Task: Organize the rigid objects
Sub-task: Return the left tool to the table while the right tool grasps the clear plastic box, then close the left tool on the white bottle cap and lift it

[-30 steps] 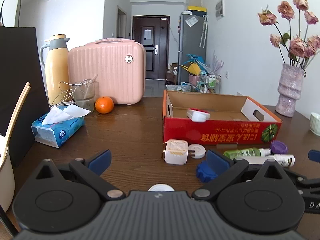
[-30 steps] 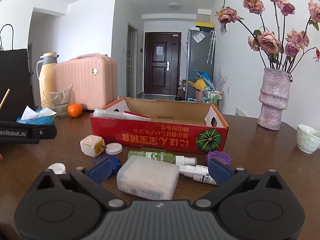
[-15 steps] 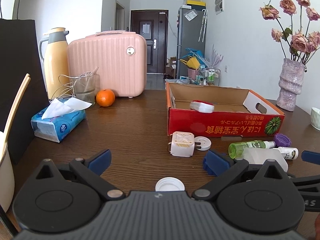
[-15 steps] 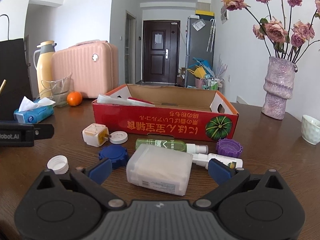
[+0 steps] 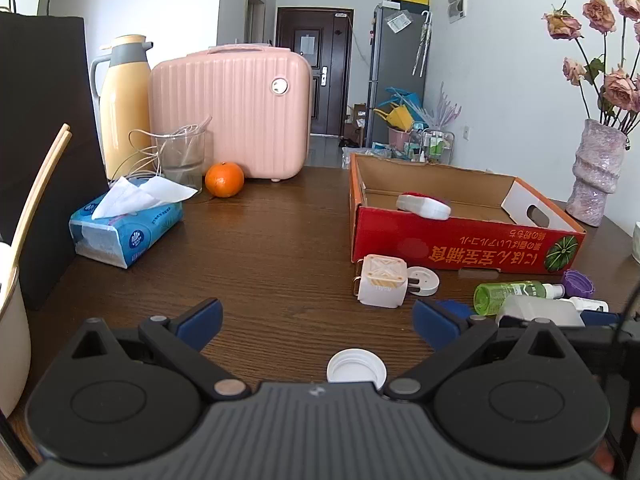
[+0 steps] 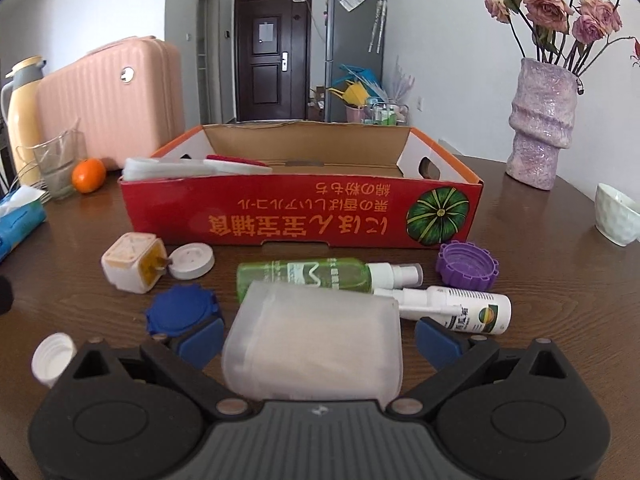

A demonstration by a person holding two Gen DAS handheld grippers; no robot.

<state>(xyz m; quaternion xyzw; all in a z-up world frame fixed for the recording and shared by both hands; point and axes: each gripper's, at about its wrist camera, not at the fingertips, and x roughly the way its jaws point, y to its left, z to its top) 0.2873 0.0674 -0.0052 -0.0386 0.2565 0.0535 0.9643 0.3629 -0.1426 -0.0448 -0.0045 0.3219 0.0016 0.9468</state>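
Right wrist view: right gripper (image 6: 316,336) fingers released astride frosted plastic case (image 6: 314,340); uneven closure risks it slipping into spray bottles (image 6: 332,276).

Left tool (image 5: 316,320) fingers spread wide, low over table, right tool (image 6: 316,338) likewise spread, level

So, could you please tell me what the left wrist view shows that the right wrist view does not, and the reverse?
Only the left wrist view shows the black bag and the whole tissue pack.

Only the right wrist view shows the frosted plastic box between the open right tongs, and the full blue cap.

Both show the red cardboard box, plug adapter, green spray bottle, purple cap, white cap, orange and pink suitcase.
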